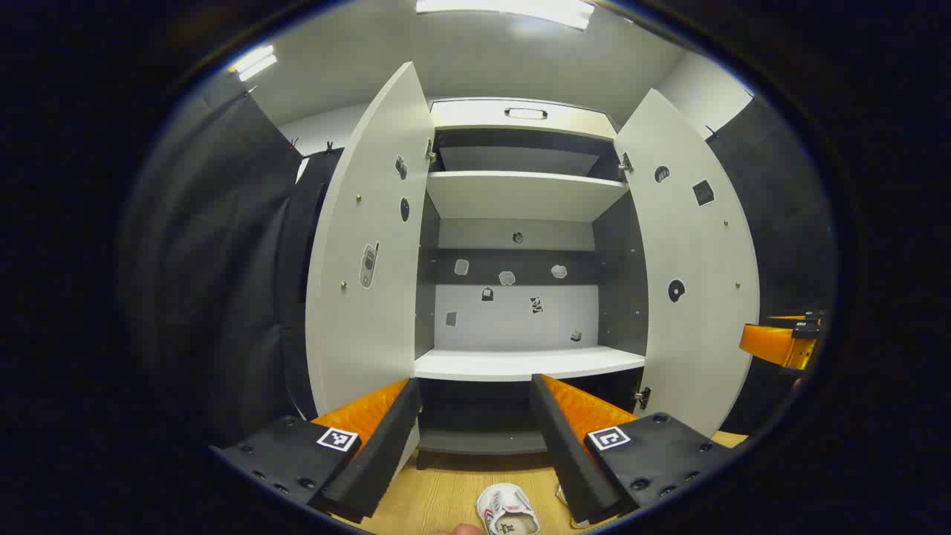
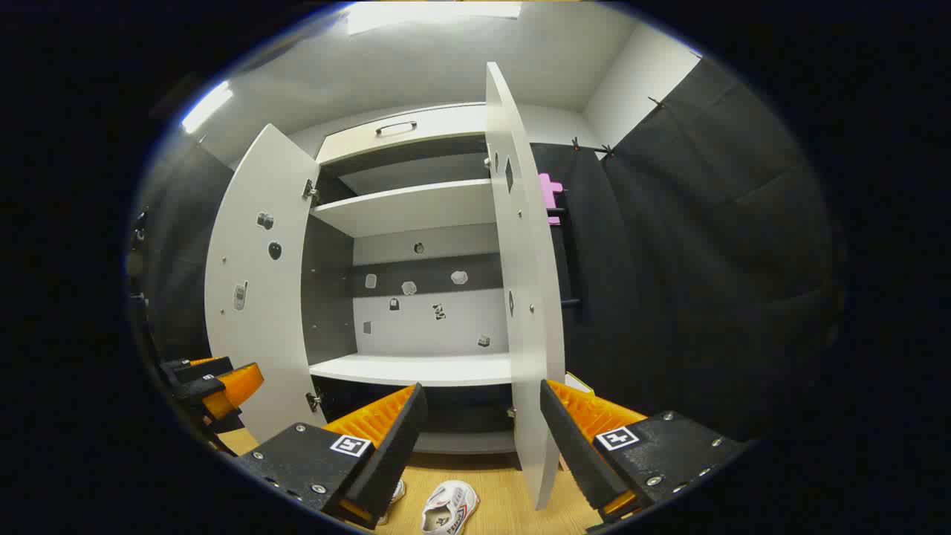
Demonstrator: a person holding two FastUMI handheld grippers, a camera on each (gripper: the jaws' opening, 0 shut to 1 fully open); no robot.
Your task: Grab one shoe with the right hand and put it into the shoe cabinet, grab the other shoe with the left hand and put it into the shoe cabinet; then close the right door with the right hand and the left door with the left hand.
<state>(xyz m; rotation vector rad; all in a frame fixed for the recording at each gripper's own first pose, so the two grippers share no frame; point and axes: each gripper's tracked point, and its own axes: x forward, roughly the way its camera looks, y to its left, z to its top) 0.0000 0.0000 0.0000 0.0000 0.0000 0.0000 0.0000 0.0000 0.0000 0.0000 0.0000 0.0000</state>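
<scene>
The white shoe cabinet stands ahead with both doors swung wide, the left door and the right door. Its shelves hold nothing. One small white shoe lies on the wooden floor in front, below my left gripper, which is open. A second shoe peeks out behind its right finger. In the right gripper view both shoes lie on the floor, one in plain sight and the other half hidden. My right gripper hangs open above them, facing the edge of the right door.
Black cloth walls close in on both sides. The wooden floor runs up to the cabinet's base. A drawer with a handle tops the cabinet. Small stickers dot the doors and back panel.
</scene>
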